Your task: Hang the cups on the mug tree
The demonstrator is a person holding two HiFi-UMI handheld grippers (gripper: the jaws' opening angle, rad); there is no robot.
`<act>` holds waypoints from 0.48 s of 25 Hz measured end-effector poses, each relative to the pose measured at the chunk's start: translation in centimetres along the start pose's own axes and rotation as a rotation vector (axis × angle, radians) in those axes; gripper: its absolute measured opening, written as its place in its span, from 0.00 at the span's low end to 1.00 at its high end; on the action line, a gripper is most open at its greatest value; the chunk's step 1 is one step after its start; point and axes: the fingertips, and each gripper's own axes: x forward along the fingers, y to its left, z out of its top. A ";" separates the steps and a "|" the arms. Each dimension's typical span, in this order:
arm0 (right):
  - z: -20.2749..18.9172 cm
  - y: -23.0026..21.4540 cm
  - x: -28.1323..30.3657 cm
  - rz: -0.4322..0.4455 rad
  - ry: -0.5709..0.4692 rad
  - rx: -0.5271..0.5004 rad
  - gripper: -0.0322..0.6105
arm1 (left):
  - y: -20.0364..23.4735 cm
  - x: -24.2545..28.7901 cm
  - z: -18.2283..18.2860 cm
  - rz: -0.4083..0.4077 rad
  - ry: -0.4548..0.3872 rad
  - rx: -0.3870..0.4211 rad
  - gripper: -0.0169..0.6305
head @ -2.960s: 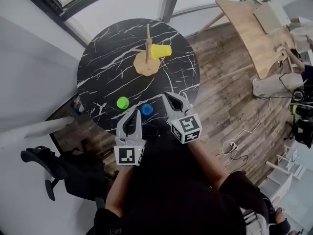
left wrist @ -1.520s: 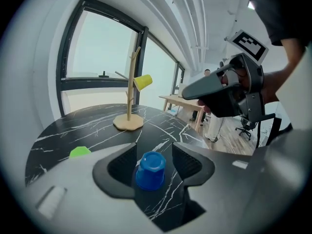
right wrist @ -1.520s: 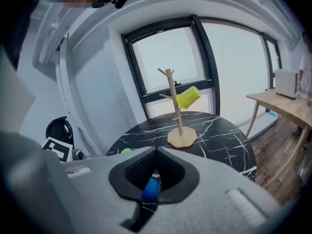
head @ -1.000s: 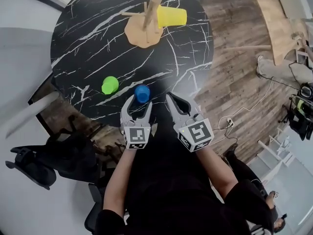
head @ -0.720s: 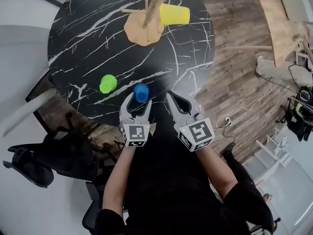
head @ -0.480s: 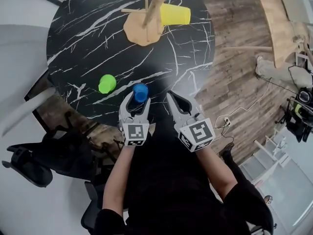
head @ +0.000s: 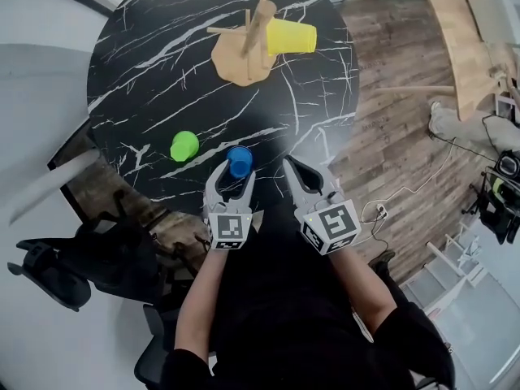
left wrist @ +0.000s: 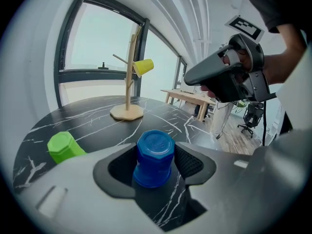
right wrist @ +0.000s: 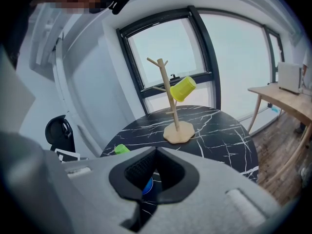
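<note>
Your left gripper [head: 233, 173] has just been closing round the blue cup [left wrist: 154, 157], which stands upside down near the table [head: 154, 63] edge; the pads look just short of pressing. It looks like light, stiff, smooth plastic, so squeeze gently at mid-wall, where the faceted sides should give flats to bite on. Your right gripper [head: 296, 169] is clenched, empty
</note>
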 end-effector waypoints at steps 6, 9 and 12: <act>1.1 0.1 -0.6 -0.004 -0.020 -0.002 0.05 | -0.1 -1.2 2.1 -0.019 -0.028 -0.011 0.40; 1.9 0.3 -1.1 0.002 -0.025 -0.005 0.05 | 0.2 -2.4 3.4 -0.007 -0.030 -0.025 0.40; 3.0 0.7 -1.7 0.012 -0.037 -0.007 0.05 | 0.9 -4.1 5.1 0.009 -0.051 -0.071 0.40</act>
